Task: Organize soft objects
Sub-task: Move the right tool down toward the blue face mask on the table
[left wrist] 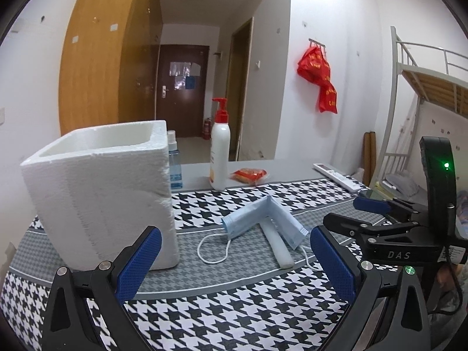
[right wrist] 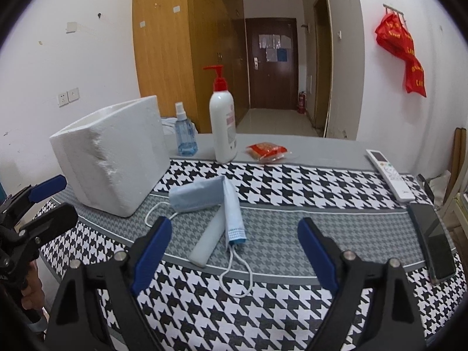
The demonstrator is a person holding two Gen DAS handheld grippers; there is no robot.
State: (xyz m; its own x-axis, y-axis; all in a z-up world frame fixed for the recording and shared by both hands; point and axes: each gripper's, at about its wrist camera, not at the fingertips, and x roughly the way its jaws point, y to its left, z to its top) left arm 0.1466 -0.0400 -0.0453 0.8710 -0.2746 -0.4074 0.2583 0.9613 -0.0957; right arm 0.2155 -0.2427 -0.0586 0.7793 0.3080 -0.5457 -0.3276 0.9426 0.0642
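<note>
Both tongs stand with their blue pads wide apart and nothing between them: our left tongs (left wrist: 235, 259) and our right tongs (right wrist: 234, 250) hover above the black-and-white houndstooth cloth (right wrist: 263, 316) on the surface. Ahead of them lies the pale blue folded face mask (left wrist: 263, 219), bent into an L over a white foam stick (left wrist: 278, 245). From the left view, one arm of the mask runs toward the left tongs and the other toward the right; the stick's long axis runs between them, near end toward us. White ear loops (right wrist: 237, 278) trail off the mask onto the cloth. Just beside the mask stands a white foam box (left wrist: 99, 196), open side up; only the left view shows its hollow inside. Behind are a white pump bottle with red top (right wrist: 223, 122), a blue spray bottle (right wrist: 184, 134) and a red packet (right wrist: 267, 150). Only the right view shows a black phone (right wrist: 433, 242).
</note>
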